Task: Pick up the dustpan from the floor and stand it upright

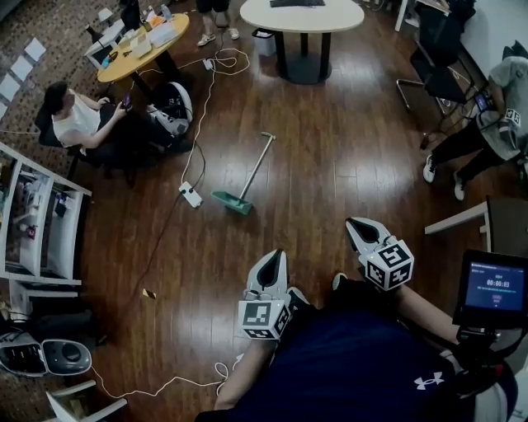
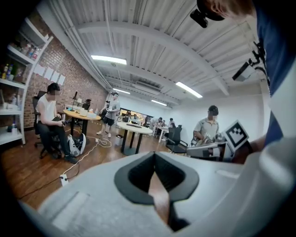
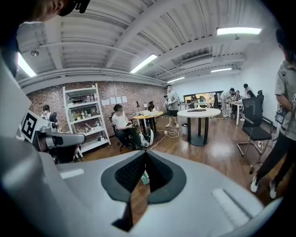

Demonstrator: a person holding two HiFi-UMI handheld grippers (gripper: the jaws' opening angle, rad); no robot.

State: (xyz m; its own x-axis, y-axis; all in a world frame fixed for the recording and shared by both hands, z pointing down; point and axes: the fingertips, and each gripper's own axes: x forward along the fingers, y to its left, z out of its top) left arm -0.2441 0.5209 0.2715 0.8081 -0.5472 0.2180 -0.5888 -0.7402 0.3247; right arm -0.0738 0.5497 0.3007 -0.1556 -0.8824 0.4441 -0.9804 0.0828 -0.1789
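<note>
The dustpan (image 1: 233, 201) lies flat on the wooden floor in the head view, a green pan with a long pale handle (image 1: 256, 165) running up and to the right. My left gripper (image 1: 276, 255) is held low, well short of the pan, jaws shut and empty. My right gripper (image 1: 355, 222) is off to the pan's right, also shut with nothing in it. In the left gripper view the left gripper (image 2: 154, 155) points across the room, and the pan does not show. In the right gripper view a sliver of green dustpan (image 3: 144, 178) shows behind the closed right gripper (image 3: 145, 152).
A white power strip (image 1: 191, 194) with its cable lies just left of the pan. A seated person (image 1: 78, 119) and a yellow table (image 1: 136, 49) are at far left, a round white table (image 1: 301, 16) at the back, another person (image 1: 495, 124) and a chair (image 1: 437, 74) at right.
</note>
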